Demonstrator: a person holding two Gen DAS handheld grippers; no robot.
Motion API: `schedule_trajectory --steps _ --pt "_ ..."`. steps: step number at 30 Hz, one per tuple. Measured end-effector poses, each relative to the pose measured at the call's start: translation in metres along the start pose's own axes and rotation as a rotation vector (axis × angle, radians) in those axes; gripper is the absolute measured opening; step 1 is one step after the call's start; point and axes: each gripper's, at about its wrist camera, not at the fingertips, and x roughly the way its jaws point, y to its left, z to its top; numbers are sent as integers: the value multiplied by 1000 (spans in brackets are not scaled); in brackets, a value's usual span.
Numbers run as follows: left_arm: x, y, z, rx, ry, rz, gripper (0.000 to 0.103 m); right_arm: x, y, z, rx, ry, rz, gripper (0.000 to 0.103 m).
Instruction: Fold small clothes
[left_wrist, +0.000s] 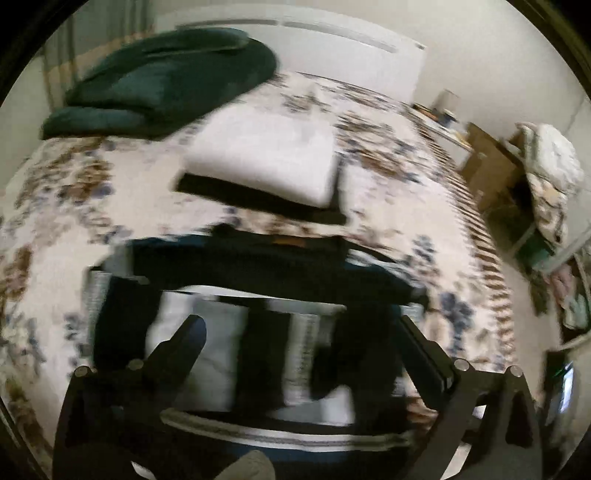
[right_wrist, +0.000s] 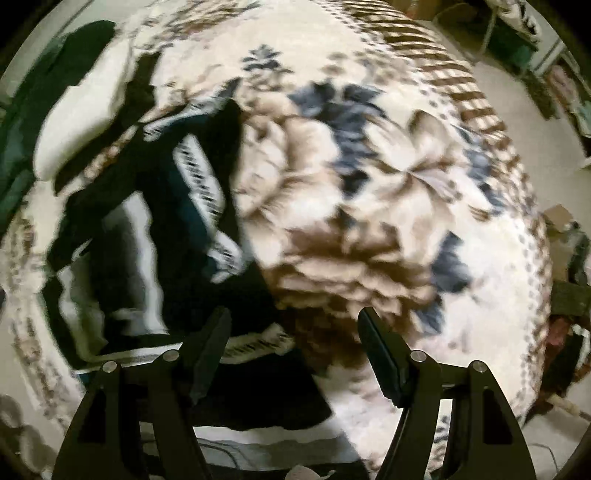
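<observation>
we hover our wide-open left claw directly above the dark navy and white striped garment on the floral bed blanket, while our empty, parted right claw sits off its right edge.

I'm seeing a dark navy garment with white striped panels lying rumpled and partly spread on the floral bedspread, while folded white and black pieces are sitting stacked just beyond it
</observation>
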Motion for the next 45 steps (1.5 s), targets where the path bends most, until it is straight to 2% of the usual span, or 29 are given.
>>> schedule_trajectory --steps 4,7,11,15,17,18,19,21,24,26,29,32,33,34,37,39,42,44,45 --pt "-17 72 -13 -56 -29 184 102 -1 34 17 -50 3 123 73" --pt "-23 123 -27 -108 -5 311 102 10 63 28 -97 12 165 73" --pt "-20 182 -50 -171 64 461 102 41 113 44 -178 30 162 73" --pt "-8 207 -63 -209 101 520 102 89 142 53 -194 117 112 72" --pt "-2 213 -64 -218 106 529 102 109 150 54 -196 161 103 58" --pt "1 216 -63 -224 107 531 102 111 152 53 -202 164 98 30" --pt "4 219 -61 -231 104 531 102 106 153 52 -206 150 84 8" --pt "8 225 -52 -242 93 521 102 83 147 50 -182 65 89 5" --pt "14 227 -38 -248 77 497 102 42 129 49 -127 -25 118 4" --pt "21 226 -27 -241 68 481 102 24 114 51 -94 -69 90 4" --pt "39 223 -13 -223 65 468 102 31 94 56 -56 -38 50 4" --pt "66 221 -4 -202 97 445 102 57 69 62 -7 40 23 5" --pt "75 220 -2 -190 108 446 102 65 63 64 12 62 15 10" --pt "88 220 0 -172 126 449 102 70 57 65 27 81 8 21" --pt "109 220 2 -137 167 449 102 58 47 65 75 38 31 41" --pt "111 220 3 -128 173 437 102 47 46 62 86 3 56 47" --pt "103 217 1 -107 153 424 102 32 54 53 47 -46 109 49" --pt "107 218 -4 -94 171 427 102 39 63 48 -5 -42 118 50" --pt "112 220 -8 -89 194 436 102 48 66 47 -26 -18 96 50"
